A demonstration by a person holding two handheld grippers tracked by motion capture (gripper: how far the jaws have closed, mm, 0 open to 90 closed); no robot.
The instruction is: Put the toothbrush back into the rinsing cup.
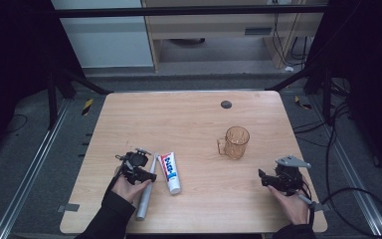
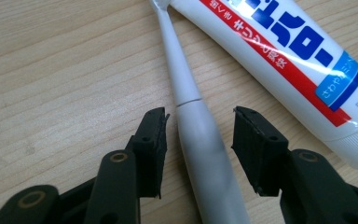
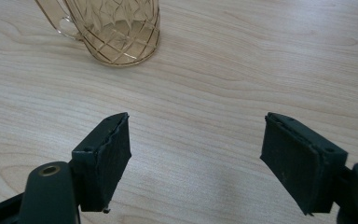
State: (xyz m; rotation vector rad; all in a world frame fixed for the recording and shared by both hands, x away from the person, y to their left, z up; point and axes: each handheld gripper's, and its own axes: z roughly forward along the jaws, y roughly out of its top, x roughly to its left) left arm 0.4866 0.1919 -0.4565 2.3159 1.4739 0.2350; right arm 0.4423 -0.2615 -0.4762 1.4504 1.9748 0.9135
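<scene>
A grey-and-white electric toothbrush lies on the wooden table at the front left, head pointing away. My left gripper is lowered over its handle. In the left gripper view the toothbrush handle runs between the two pads of that gripper, with a gap on each side, so the gripper is open. A white toothpaste tube with red and blue print lies just right of the brush, and its body touches the brush head. My right gripper rests open at the front right with nothing between its pads.
An amber glass mug stands upright right of centre, handle to the left; in the right gripper view the mug stands ahead and left of the right gripper. A small dark round spot marks the far side of the table.
</scene>
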